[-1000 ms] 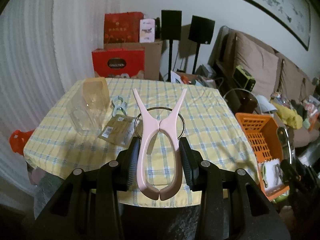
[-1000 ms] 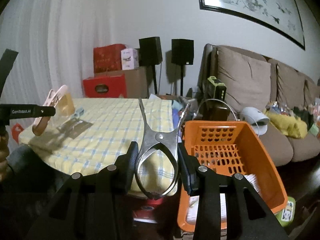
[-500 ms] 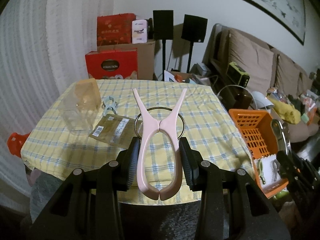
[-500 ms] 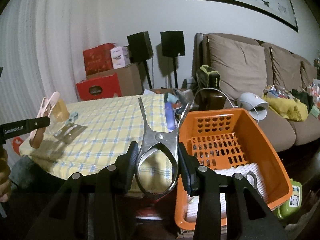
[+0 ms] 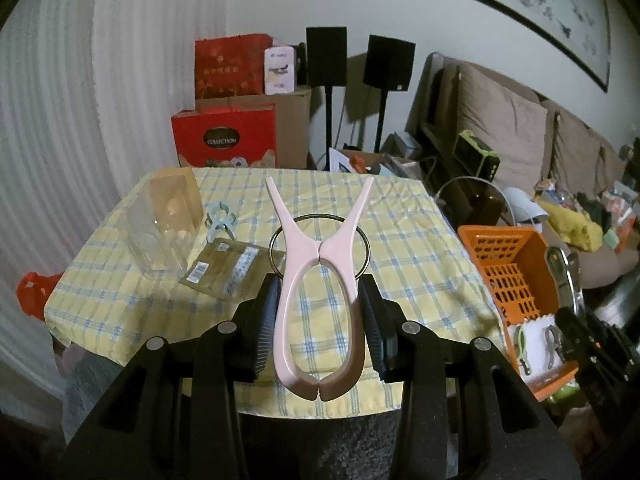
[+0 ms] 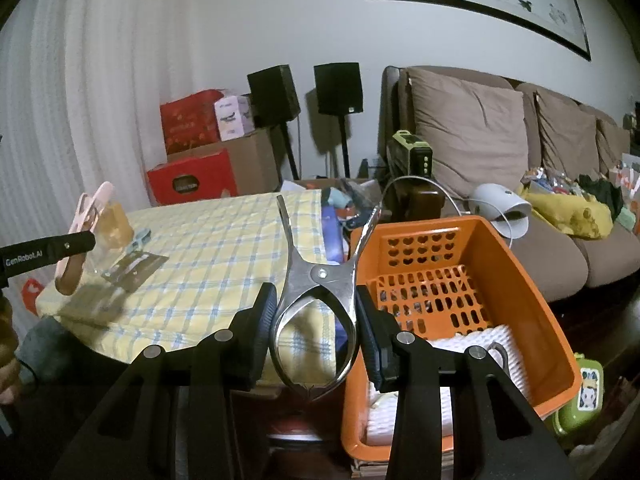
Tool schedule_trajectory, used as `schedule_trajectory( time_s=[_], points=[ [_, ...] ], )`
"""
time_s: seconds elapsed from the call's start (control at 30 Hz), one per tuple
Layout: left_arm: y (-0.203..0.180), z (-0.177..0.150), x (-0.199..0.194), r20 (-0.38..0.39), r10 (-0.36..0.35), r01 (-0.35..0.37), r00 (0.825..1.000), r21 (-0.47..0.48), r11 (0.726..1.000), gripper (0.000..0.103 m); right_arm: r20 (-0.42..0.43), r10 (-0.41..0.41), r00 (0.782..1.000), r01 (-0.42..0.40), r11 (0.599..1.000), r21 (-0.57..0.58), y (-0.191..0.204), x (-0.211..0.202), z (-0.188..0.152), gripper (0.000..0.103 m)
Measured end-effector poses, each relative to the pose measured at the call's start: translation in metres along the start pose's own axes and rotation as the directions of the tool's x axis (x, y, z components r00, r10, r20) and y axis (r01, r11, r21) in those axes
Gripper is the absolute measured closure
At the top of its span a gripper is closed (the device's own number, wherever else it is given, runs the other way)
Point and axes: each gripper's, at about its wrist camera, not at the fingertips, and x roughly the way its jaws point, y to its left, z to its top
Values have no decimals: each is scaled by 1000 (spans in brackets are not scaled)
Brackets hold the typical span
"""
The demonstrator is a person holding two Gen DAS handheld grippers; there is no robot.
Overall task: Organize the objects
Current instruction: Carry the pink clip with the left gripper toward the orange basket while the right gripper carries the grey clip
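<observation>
My left gripper is shut on a large pink plastic clip, held above the near edge of the yellow checked table. My right gripper is shut on a shiny metal clip, hanging between the table's right edge and the orange basket. The right wrist view also catches the left gripper with the pink clip at far left. On the table lie a clear plastic container, a small pale-blue clip, a flat packet and a metal ring.
The orange basket stands right of the table and holds white padding and small clips. A sofa with clutter runs along the right. Red boxes and speakers on stands stand behind the table.
Both views have swung slightly: the basket now sits more in front of the right gripper. Both clips stay gripped as before.
</observation>
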Motion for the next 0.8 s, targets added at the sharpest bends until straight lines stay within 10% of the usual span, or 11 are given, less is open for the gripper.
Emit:
schedule_trajectory(
  time_s=[0.8],
  points=[
    [-19, -1, -17, 45, -15, 14, 999, 39, 999, 66, 9, -33, 999, 33, 999, -10, -4, -3, 1, 64]
  ],
)
